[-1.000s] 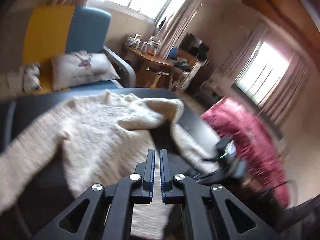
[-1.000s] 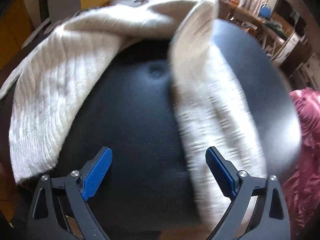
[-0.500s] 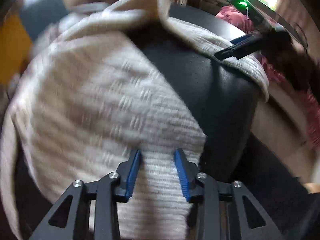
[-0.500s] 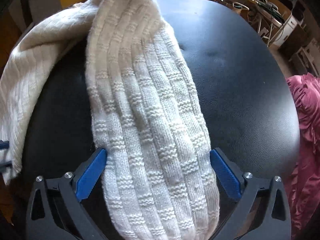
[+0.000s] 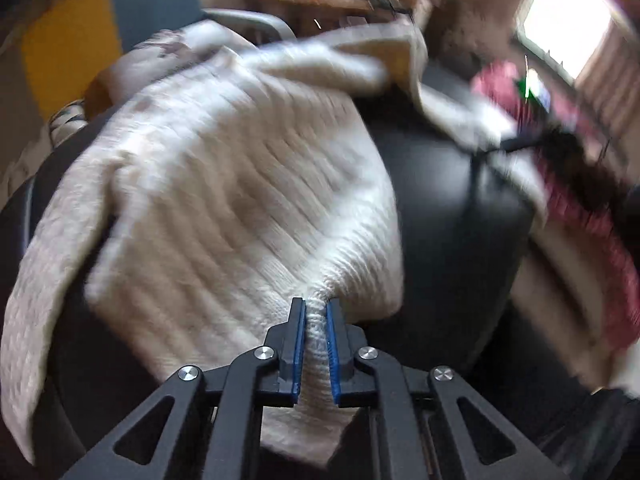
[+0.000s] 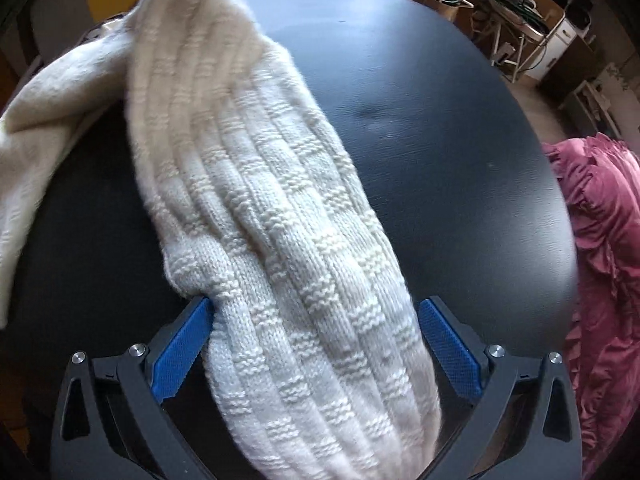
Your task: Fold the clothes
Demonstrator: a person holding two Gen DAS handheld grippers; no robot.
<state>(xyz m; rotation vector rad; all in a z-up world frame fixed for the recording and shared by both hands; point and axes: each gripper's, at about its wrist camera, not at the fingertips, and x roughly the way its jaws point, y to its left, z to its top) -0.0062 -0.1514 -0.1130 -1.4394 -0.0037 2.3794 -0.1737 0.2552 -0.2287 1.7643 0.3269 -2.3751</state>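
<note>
My left gripper (image 5: 316,346) is closing, pinching the hem of a cream ribbed-knit sweater (image 5: 224,200) draped over a smooth black padded table (image 6: 440,128). My right gripper (image 6: 316,344) gapes wide around its chunky sleeve (image 6: 304,264); a pink ruffled cloth (image 6: 604,264) lies beside the table.

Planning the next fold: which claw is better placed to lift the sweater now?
Left. The left claw is closing with the cream sweater hem bunched between its pads; the right claw stands wide open astride the sleeve.

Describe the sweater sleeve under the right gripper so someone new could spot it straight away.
Start at the big round black table. A cream knit sweater lies across it, and the sleeve is its long arm running toward the right gripper, between that gripper's open blue pads. It is checker-ribbed and narrow, unlike the broad body or the pink cloth alongside.
</note>
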